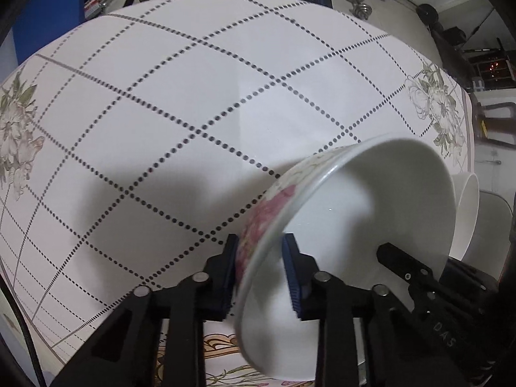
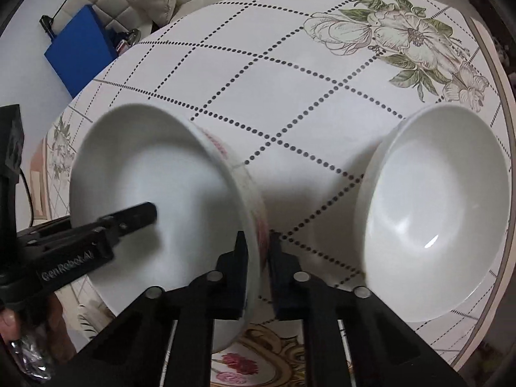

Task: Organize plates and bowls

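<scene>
Plain white bowl (image 1: 466,213): mostly hidden behind flowered bowl (image 1: 354,225), right of frame. Plate (image 2: 258,354): pattern largely covered, bottom centre.

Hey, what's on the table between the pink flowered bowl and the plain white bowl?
Nothing: in the right wrist view, only bare tablecloth separates the flowered bowl from the plain white bowl.

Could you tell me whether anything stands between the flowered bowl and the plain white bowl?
Nothing visible: only tablecloth lies between the flowered bowl and the white bowl.
</scene>
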Demonstrator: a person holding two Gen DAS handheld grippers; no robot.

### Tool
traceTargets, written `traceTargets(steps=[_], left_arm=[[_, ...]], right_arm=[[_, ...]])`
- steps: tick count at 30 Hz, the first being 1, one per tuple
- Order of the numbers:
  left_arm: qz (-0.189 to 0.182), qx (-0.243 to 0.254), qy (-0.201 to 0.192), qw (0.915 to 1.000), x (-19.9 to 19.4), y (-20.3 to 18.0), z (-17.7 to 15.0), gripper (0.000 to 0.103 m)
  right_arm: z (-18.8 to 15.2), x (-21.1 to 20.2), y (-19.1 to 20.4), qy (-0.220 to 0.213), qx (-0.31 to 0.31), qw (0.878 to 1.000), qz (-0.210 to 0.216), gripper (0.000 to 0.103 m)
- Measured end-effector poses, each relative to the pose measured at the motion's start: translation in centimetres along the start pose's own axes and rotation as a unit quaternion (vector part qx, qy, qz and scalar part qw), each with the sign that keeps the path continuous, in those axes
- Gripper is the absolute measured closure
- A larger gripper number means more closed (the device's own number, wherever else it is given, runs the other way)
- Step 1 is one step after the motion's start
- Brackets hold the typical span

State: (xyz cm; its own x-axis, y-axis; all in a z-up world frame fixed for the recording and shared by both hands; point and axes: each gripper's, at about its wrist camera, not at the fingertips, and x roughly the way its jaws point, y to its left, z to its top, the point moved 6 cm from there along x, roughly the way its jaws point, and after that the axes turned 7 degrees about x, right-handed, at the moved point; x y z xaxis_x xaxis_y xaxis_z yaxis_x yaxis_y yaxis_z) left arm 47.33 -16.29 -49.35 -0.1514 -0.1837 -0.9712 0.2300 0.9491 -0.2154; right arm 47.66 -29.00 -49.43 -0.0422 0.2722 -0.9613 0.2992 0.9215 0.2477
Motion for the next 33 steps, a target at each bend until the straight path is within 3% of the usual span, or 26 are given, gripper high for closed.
traceTargets(steps=[6,15,23,33], left_arm=[[0.024,0.009,-0.02,0.9995,-1.3,0.0,-1.0,0.086],[0.026,0.021,-0.063,0.9974,-5.4,-1.4,-4.1,0.086],[0.017,0.04,-0.074,0.9963,-7.3,-3.6,-10.9,0.086],[-0.004,0.038,-0.025,0.9989,-2.9,-5.4,-20.7,0.086]], right_arm=[[-0.8,-0.4,0.4,-0.017,-0.021,1.0,-0.012,0.091],[-4.4,-3.9,0.7,-0.034,-0.037,0.999,0.005,0.091],[-12.6,-7.0,0.0,-0.045,-0.04,0.998,0.0,0.091],[-24.5,-4.4,-3.1,-0.01,-0.029,0.999,-0.012,0.092]])
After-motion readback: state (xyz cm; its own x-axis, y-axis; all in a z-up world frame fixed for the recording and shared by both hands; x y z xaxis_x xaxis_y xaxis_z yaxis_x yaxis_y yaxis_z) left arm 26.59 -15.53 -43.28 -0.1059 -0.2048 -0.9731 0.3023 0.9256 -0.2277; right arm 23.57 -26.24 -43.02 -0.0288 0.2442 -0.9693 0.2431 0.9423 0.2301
